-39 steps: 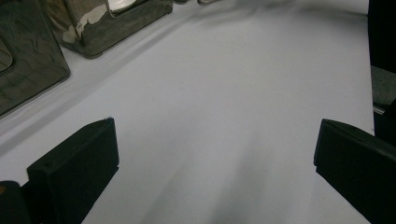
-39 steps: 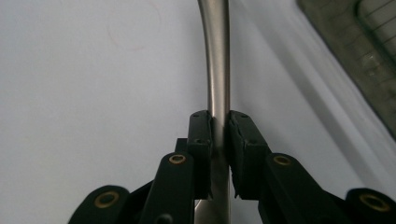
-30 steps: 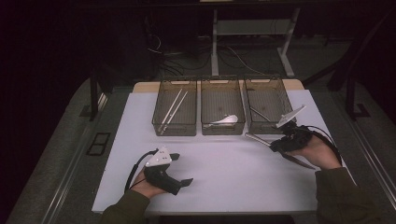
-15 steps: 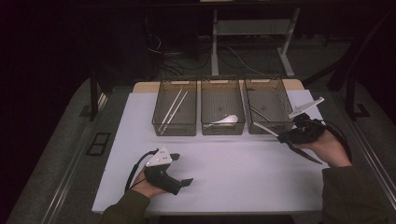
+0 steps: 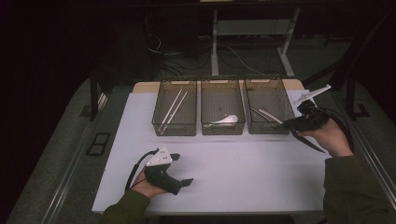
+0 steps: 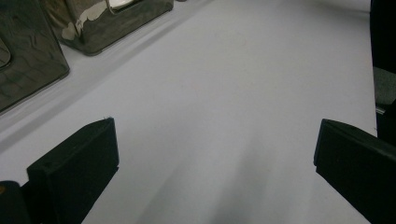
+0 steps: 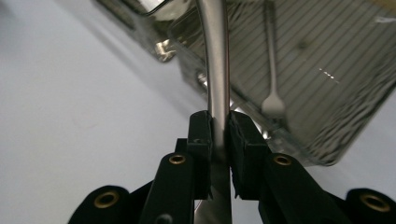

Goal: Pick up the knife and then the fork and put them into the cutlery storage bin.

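Three clear bins stand in a row at the back of the white table (image 5: 243, 168). My right gripper (image 5: 286, 124) (image 7: 219, 127) is shut on the handle of a metal utensil (image 5: 272, 116) (image 7: 217, 84), whose far end reaches over the near rim into the right bin (image 5: 266, 88). Another thin metal utensil (image 7: 272, 100) lies on that bin's floor. My left gripper (image 5: 182, 169) (image 6: 217, 140) rests on the table near the front left, jaws wide open with only bare table between them.
The left bin (image 5: 164, 116) holds a pair of pale chopsticks (image 5: 173, 108). A white spoon (image 5: 224, 120) lies in the middle bin (image 5: 222, 84). Dark floor with cables and desk legs surrounds the table. A bin corner (image 6: 93, 32) stands ahead of the left gripper.
My right gripper has lifted and moved back and to the right with the metal utensil, bringing its far end over the right bin. The left gripper has stayed put.
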### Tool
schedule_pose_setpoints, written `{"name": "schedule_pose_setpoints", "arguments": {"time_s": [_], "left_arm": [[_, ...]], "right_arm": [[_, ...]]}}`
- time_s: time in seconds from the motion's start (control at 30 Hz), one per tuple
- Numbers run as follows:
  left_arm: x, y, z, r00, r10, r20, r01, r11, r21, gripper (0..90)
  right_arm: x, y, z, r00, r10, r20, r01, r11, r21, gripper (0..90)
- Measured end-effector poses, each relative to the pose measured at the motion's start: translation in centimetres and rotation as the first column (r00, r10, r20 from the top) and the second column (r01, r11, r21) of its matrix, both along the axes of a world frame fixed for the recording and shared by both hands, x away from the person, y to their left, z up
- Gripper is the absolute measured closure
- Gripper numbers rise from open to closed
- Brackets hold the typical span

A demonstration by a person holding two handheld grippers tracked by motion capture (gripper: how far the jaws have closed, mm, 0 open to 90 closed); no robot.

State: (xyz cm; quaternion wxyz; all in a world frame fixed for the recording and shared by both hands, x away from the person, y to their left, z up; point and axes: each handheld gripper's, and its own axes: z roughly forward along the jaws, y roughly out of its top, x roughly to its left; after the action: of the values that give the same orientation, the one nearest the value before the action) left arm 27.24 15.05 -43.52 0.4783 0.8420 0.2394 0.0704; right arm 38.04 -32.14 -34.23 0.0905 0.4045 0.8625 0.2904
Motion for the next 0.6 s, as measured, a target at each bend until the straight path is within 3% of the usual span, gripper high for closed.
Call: {"name": "schedule_pose_setpoints", "arguments": {"time_s": [0.23,0.6], "left_arm": [[0.1,0.0,0.0,1.0,-0.001,-0.002,0.001,1.0,-0.006,0.0],[0.0,0.0,0.0,1.0,-0.003,-0.006,0.003,0.9998,-0.019,0.0]], "right_arm": [[2.1,0.1,0.9,0.9993,-0.037,0.002,0.037,0.999,-0.007,79.2],[6.2,1.0,1.0,0.9953,-0.094,-0.021,0.093,0.994,-0.05,79.1]]}}
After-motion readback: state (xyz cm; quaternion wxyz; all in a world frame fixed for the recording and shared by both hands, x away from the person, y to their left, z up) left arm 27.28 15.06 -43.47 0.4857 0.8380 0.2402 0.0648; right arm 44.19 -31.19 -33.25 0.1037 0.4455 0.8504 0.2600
